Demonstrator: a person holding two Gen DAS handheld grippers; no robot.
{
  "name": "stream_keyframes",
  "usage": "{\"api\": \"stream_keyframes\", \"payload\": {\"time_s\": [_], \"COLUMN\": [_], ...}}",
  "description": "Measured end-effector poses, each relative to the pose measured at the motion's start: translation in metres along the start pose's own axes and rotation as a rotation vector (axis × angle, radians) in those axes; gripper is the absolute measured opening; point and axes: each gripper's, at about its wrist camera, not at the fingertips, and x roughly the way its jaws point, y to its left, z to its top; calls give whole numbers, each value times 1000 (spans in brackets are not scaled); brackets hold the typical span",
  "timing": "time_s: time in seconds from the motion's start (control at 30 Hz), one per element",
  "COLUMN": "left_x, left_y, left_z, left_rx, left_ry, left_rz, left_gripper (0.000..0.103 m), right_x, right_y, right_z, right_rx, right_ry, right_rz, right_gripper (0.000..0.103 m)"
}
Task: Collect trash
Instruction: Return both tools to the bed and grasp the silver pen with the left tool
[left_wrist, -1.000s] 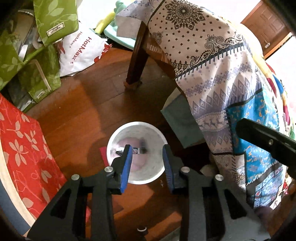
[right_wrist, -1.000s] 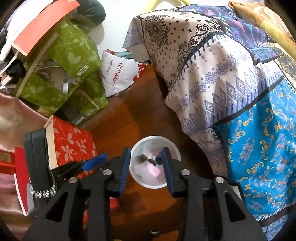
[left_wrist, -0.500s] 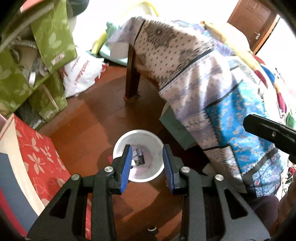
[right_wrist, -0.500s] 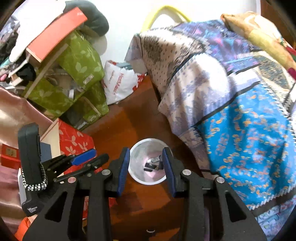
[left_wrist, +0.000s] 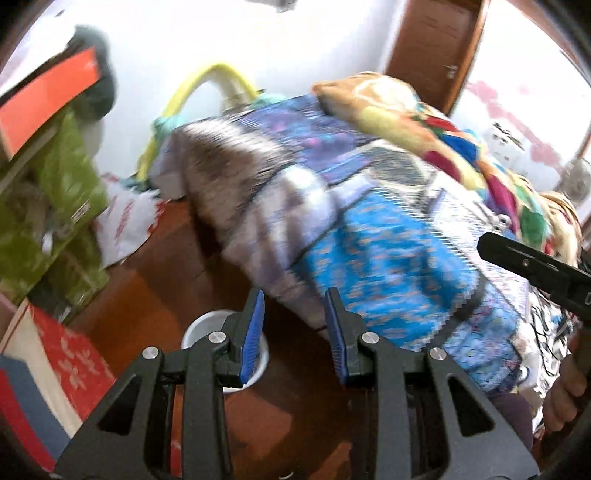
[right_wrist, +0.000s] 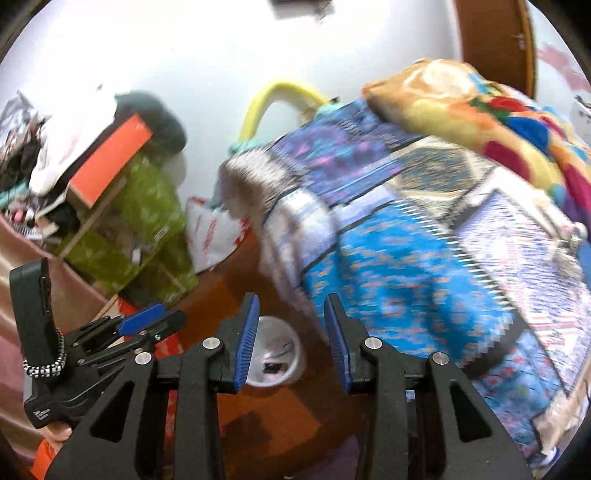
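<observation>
A white trash bin (right_wrist: 275, 354) stands on the wooden floor beside the bed, with dark scraps of trash (right_wrist: 275, 367) inside. It also shows in the left wrist view (left_wrist: 201, 326), mostly hidden behind my left finger. My left gripper (left_wrist: 293, 332) is open and empty, high above the floor and right of the bin. It also shows from the side in the right wrist view (right_wrist: 144, 321). My right gripper (right_wrist: 291, 334) is open and empty, above the bin's right side. Both views are blurred.
A bed with a patchwork blue cover (left_wrist: 388, 236) and a bright quilt (right_wrist: 498, 122) fills the right. Green boxes (right_wrist: 144, 229), a white bag (right_wrist: 210, 232) and a red floral box (left_wrist: 70, 354) crowd the left. A door (left_wrist: 432, 44) stands behind.
Both grippers have risen and tilted up away from the bin, which has dropped low and small in both views. The wall, door and bed top have come into sight. Both stay open.
</observation>
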Motion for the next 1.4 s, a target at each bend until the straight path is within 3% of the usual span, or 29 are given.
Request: {"api": "stream_keyframes", "payload": {"time_s": [0.1,0.2,0.67,0.97,1.4], "left_x": [-1,2,63,131,237], "left_y": [-39,-77,-232,-307,-351], "left_z": [7,13,40,52,62], "left_rx": [53,109,268,335,444], "left_ry": [-19,-25,16,71,181], "left_rz": [-44,-86,-279,-327,-292], "left_gripper": [44,46,48,48,48], "right_x": [-24,-48,-108,-95,-34], "right_y": [-24,-55,-187,-265,-350], "right_z": [-1,-3,-14,-12,20], "right_rx": [35,79,202,276,302], "right_ry": [-47,-100,-154,-124,-51], "right_rz": [-49,-108,-323,-365,-381], "right_gripper": [39,49,50,50,50]}}
